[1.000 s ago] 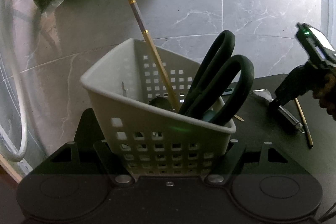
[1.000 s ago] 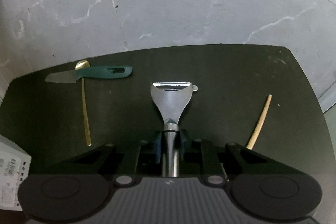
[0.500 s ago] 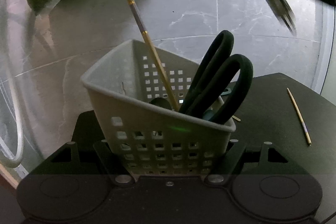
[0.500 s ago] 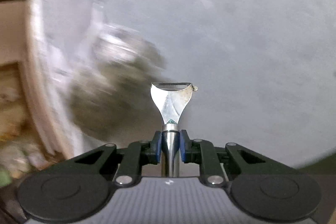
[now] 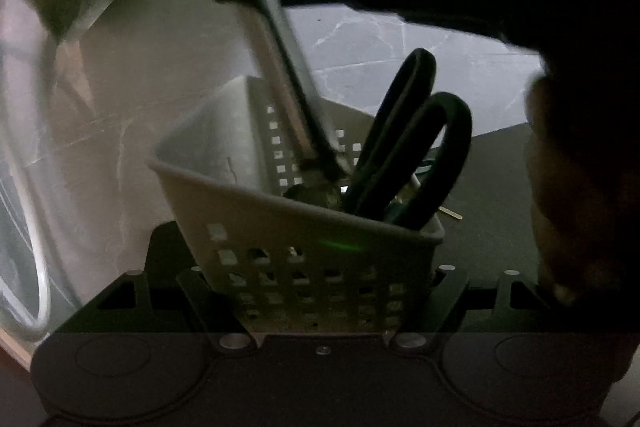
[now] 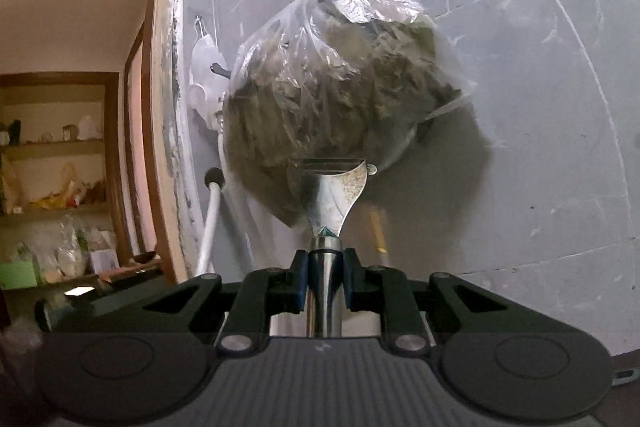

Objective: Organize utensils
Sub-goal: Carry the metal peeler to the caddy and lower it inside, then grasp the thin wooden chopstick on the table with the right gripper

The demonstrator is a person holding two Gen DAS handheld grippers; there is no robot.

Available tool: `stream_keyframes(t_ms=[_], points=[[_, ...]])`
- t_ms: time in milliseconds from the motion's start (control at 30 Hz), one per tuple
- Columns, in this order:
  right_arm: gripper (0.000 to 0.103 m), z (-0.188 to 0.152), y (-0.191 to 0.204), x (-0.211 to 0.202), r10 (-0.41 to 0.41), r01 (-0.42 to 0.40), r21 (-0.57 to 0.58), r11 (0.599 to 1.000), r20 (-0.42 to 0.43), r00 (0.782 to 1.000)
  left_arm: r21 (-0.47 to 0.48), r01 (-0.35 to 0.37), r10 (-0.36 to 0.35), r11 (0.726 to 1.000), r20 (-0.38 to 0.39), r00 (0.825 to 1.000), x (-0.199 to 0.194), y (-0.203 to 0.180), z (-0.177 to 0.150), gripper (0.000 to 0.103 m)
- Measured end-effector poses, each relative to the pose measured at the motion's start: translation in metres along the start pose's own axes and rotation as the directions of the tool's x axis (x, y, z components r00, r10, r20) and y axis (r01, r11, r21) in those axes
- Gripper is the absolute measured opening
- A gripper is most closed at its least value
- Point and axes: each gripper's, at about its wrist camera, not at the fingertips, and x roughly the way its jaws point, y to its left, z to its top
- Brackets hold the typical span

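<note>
The left gripper [image 5: 326,301] holds a white perforated plastic basket [image 5: 304,239] across its lower wall, one black finger pressed against each side, so the jaws stand about as wide as the basket's base. The basket sits upright with a slight tilt, its open top facing up and away from the camera, above the edge of a dark mat [image 5: 492,211]. Inside it, a pair of black-handled scissors [image 5: 416,143] stands with the handle loops up, leaning to the right. A blurred metal handle slants from the upper left down into the basket's open top, reaching below the rim; its upper end is lost under a large dark shape that fills the top right of the left wrist view, too dark to make out. The right gripper [image 6: 324,293] is closed narrowly on the round steel handle of a peeler [image 6: 330,197], blue pads touching the handle on both sides. In the right wrist view the peeler's long axis runs straight ahead along the fingers, its wide Y-shaped head and blade farthest from the camera, the blade lying crosswise. Beyond the peeler's head hangs a clear plastic bag [image 6: 336,83] of dried greenish leaves against a grey marbled wall [image 6: 520,107], with a wooden doorframe [image 6: 160,107] to the left.
</note>
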Motion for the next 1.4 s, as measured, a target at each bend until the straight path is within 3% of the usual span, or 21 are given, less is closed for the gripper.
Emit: stream_keyframes(t_ms=[100,167,233,300,367,433,533,733,800,933,1000,1033,1067,1100,1167,1200,1233,1300,1400], points=[[0.026,-0.004,-0.002,-0.001,0.006,-0.007,-0.016,1.0,-0.043,0.999,0.004,0.005,-0.005,1.0,0.003,1.0,0.001,0.002,0.0,0.078],[0.044,-0.005,-0.002,-0.002,0.027,-0.029,-0.043,0.999,-0.055,0.998,0.006,0.007,-0.007,1.0,0.004,1.0,0.001,0.002,0.0,0.078],[0.044,-0.005,-0.001,-0.004,0.031,-0.034,-0.053,0.998,-0.066,0.997,0.005,0.005,-0.005,1.0,0.004,1.0,0.003,0.003,0.0,0.078],[0.032,-0.004,-0.001,-0.004,0.024,-0.028,-0.053,0.998,-0.074,0.997,0.009,0.007,-0.007,1.0,0.001,1.0,0.003,0.003,0.001,0.078],[0.031,-0.003,-0.002,-0.004,0.022,-0.027,-0.052,0.998,-0.085,0.996,0.011,0.006,-0.006,1.0,0.0,1.0,0.004,0.004,0.001,0.078],[0.033,0.0,-0.002,-0.005,0.018,-0.023,-0.048,0.999,-0.096,0.995,0.01,0.005,-0.005,1.0,-0.001,1.0,0.005,0.003,0.002,0.078],[0.048,0.005,-0.002,-0.014,0.012,-0.016,-0.047,0.999,-0.093,0.996,0.018,0.004,-0.004,1.0,0.005,1.0,0.005,0.001,0.001,0.078],[0.049,0.013,-0.005,-0.023,0.034,-0.038,-0.03,0.999,-0.121,0.992,0.012,0.002,-0.002,1.0,0.007,1.0,0.004,-0.001,-0.001,0.078],[0.054,0.021,-0.005,-0.031,0.029,-0.032,-0.02,0.999,-0.106,0.994,0.015,0.002,-0.002,1.0,0.006,1.0,0.004,-0.001,-0.001,0.079],[0.095,0.044,-0.018,-0.066,-0.082,0.086,0.071,0.994,-0.057,0.995,0.014,0.001,-0.001,1.0,0.01,1.0,0.004,-0.001,-0.002,0.079],[0.102,0.052,-0.037,-0.086,-0.227,0.236,0.146,0.961,-0.079,0.971,0.013,-0.002,0.002,1.0,0.013,1.0,0.004,-0.001,-0.004,0.078],[0.102,0.054,-0.049,-0.095,-0.323,0.34,0.166,0.926,-0.123,0.938,0.013,-0.006,0.006,1.0,0.015,1.0,0.004,-0.001,-0.004,0.079],[0.103,0.055,-0.062,-0.103,-0.43,0.459,0.166,0.873,-0.18,0.884,0.01,-0.012,0.011,1.0,0.014,1.0,0.004,-0.002,-0.004,0.079],[0.103,0.054,-0.075,-0.108,-0.531,0.573,0.152,0.805,-0.246,0.811,0.007,-0.014,0.014,1.0,0.013,1.0,0.004,-0.003,-0.004,0.079],[0.103,0.044,-0.114,-0.114,-0.683,0.786,0.099,0.611,-0.435,0.586,0.004,-0.017,0.017,1.0,0.011,1.0,0.005,-0.003,-0.004,0.079],[0.103,0.036,-0.137,-0.118,-0.699,0.849,0.081,0.522,-0.53,0.48,0.004,-0.018,0.018,1.0,0.01,1.0,0.005,-0.004,-0.004,0.079],[0.102,0.026,-0.161,-0.122,-0.682,0.889,0.073,0.451,-0.614,0.397,0.004,-0.018,0.018,1.0,0.008,1.0,0.005,-0.004,-0.003,0.079],[0.1,0.011,-0.195,-0.126,-0.644,0.923,0.06,0.38,-0.7,0.31,0.003,-0.019,0.019,1.0,0.003,1.0,0.005,-0.004,-0.002,0.079],[0.097,0.001,-0.224,-0.124,-0.625,0.938,0.042,0.344,-0.736,0.262,0.008,-0.02,0.02,1.0,-0.004,1.0,0.005,-0.006,0.001,0.079]])
